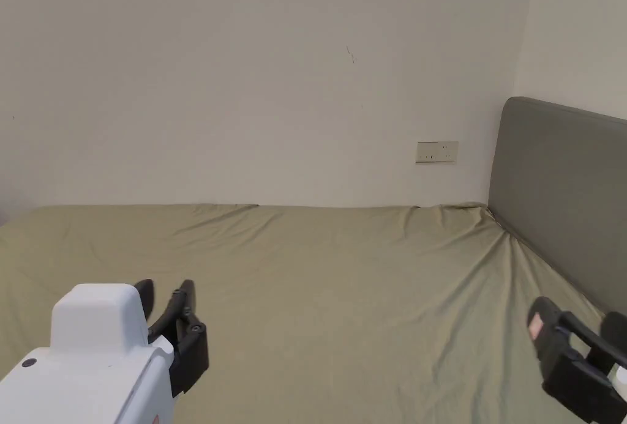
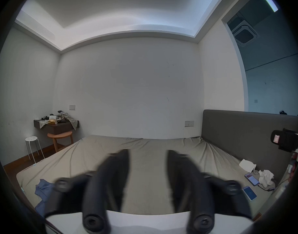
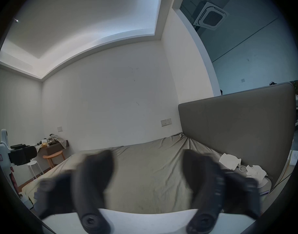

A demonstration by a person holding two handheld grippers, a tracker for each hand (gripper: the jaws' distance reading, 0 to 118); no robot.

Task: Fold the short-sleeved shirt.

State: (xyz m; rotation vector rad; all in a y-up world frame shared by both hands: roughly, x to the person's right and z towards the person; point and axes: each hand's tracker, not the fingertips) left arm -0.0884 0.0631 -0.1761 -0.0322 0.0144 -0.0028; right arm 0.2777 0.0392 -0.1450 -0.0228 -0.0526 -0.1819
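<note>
A crumpled blue garment (image 2: pixel 43 191), probably the shirt, lies at the near left corner of the bed, low and left of my left gripper (image 2: pixel 147 155). That gripper hovers over the olive bedsheet (image 1: pixel 343 272) with its jaws apart and nothing between them; in the head view it sits at lower left (image 1: pixel 166 290). My right gripper (image 3: pixel 148 156) is open and empty too, held above the sheet close to the headboard, at lower right in the head view (image 1: pixel 578 324). Each gripper view catches the other gripper at its edge: the right one (image 2: pixel 285 141), the left one (image 3: pixel 23 155).
A grey padded headboard (image 1: pixel 563 199) bounds the bed on the right. Along it lie white tissues (image 2: pixel 265 177), a white packet (image 2: pixel 247 165) and two phones (image 2: pixel 249 193). Left of the bed stand a white stool (image 2: pixel 32 139), a wooden chair (image 2: pixel 60 136) and a cluttered shelf (image 2: pixel 57 122).
</note>
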